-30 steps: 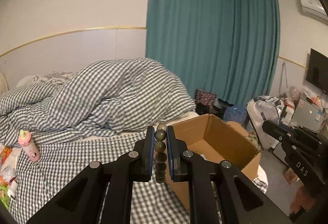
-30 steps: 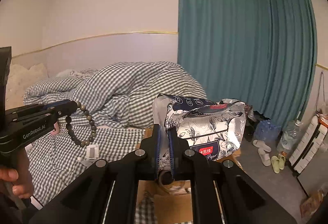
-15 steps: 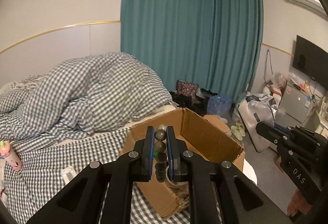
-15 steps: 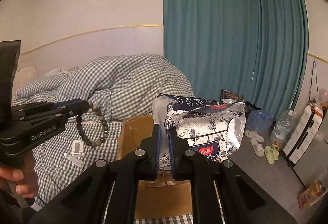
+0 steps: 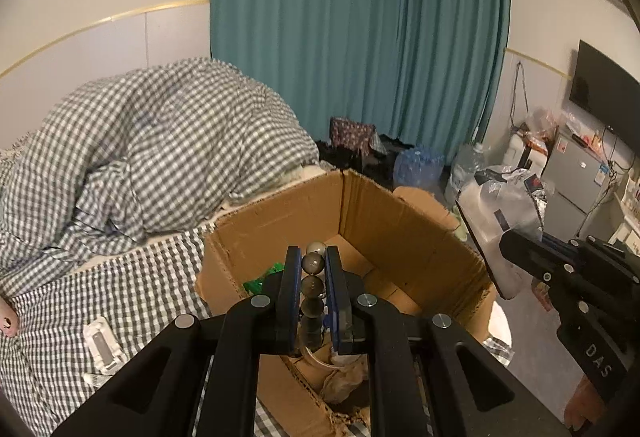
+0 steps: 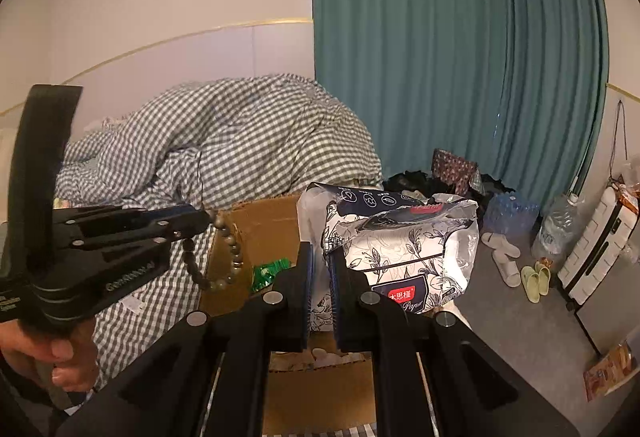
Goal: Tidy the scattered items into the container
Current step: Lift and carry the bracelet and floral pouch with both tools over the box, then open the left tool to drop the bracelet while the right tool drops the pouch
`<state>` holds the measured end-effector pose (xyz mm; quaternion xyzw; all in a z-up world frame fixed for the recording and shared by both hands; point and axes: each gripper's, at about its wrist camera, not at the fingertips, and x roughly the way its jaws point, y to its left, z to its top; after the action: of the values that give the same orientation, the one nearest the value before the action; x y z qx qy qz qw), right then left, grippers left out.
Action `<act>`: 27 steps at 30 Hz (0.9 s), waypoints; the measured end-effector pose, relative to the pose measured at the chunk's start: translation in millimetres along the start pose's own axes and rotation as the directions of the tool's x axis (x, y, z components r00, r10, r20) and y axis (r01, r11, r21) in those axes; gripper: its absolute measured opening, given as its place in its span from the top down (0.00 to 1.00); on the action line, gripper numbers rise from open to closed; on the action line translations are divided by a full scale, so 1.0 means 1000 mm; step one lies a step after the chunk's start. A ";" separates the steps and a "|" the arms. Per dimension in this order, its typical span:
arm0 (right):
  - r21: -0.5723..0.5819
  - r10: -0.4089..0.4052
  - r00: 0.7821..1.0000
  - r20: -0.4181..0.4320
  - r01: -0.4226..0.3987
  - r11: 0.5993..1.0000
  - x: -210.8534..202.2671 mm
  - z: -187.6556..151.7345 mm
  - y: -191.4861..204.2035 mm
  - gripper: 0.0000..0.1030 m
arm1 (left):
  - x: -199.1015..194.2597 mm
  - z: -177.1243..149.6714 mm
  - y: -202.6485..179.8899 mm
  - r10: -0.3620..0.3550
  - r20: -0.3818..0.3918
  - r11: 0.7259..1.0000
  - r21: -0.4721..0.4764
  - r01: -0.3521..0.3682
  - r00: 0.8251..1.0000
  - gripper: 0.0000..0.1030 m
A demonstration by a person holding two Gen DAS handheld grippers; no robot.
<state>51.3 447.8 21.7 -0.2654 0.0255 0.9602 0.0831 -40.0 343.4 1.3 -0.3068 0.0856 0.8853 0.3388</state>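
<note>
Left claw (image 5: 312,279) pinching bead bracelet (image 5: 311,287) above open cardboard box (image 5: 280,213) on checked bed (image 5: 132,293), right claw (image 6: 320,279) pinching floral tissue pack (image 6: 404,241) over same box, green packet (image 6: 269,271) inside

So the box (image 5: 384,221) sits on the bed (image 5: 132,289) edge, duvet (image 5: 160,157) heaped at its 10 o'clock, curtain (image 5: 360,37) behind at 12. Slippers (image 6: 520,269) on the floor at 3 o'clock, suitcase (image 6: 596,237) just past them.
</note>
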 end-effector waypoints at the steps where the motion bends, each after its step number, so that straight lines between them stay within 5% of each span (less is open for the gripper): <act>1: -0.003 0.004 1.000 -0.009 -0.004 1.000 0.006 -0.002 -0.001 0.93 | 0.007 -0.001 0.001 -0.001 -0.011 1.000 0.000 0.001 1.000 0.89; 11: -0.003 0.021 0.997 -0.080 -0.022 1.000 0.049 -0.016 -0.001 0.93 | 0.052 -0.011 0.013 -0.011 -0.088 1.000 -0.006 0.011 0.996 0.89; 27: -0.012 0.059 0.969 -0.239 -0.063 0.998 0.102 -0.038 0.012 0.92 | 0.055 -0.013 0.028 0.026 -0.083 1.000 0.002 -0.026 0.996 0.87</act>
<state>-18.3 447.0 -63.4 -0.3785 0.0339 0.9238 0.0472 -83.9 347.8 -43.5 -0.3422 0.1039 0.8761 0.3233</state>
